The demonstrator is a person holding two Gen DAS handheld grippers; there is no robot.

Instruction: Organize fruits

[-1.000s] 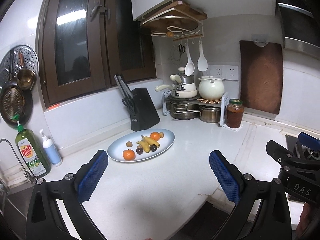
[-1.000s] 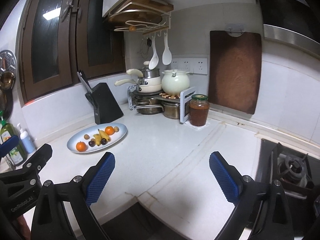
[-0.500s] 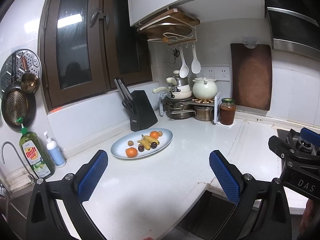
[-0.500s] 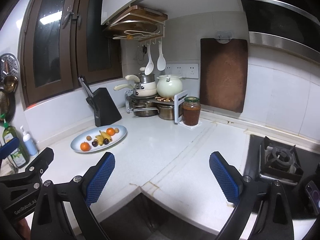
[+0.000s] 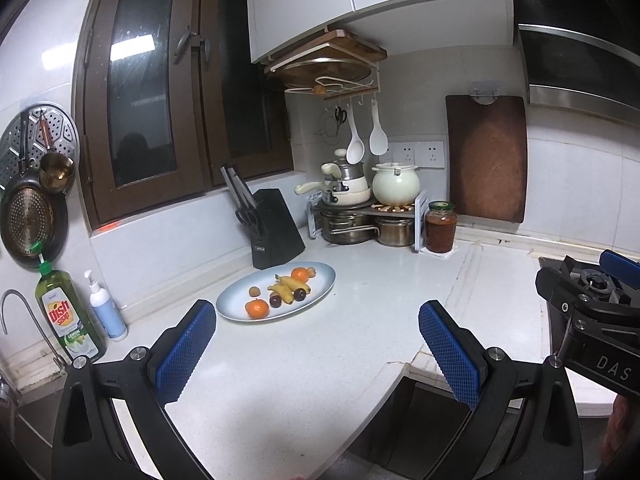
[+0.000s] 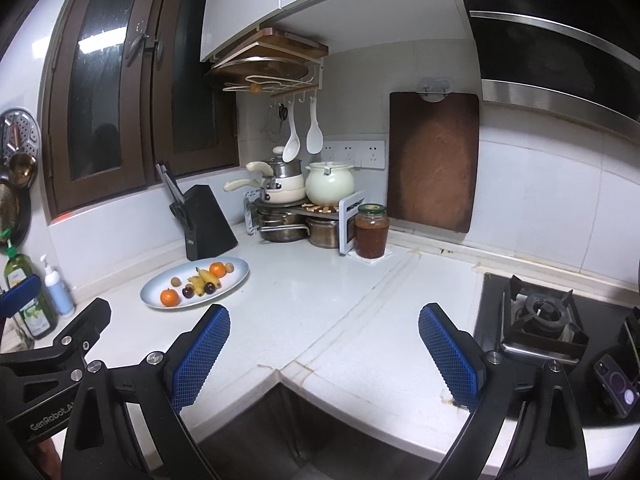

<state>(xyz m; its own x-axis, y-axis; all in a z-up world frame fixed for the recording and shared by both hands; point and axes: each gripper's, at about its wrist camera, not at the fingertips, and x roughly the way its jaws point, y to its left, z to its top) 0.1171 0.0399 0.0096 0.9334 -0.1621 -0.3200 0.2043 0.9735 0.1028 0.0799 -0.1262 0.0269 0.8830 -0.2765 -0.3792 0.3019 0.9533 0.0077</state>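
A pale blue oval plate lies on the white counter in front of the knife block. It holds two oranges, small bananas, two dark plums and two small brown fruits. My left gripper hovers open over the counter's near edge, well short of the plate, with nothing between its blue pads. My right gripper is open too, empty, above the counter's inner corner, right of the plate.
A black knife block stands behind the plate. Stacked pots on a rack and a red jar fill the corner. Soap bottles and a tap are at left. A gas hob and a phone lie at right.
Both grippers have pulled back from the counter, so the plate looks smaller and farther and the counter's front edge has come into view. Both stay open.
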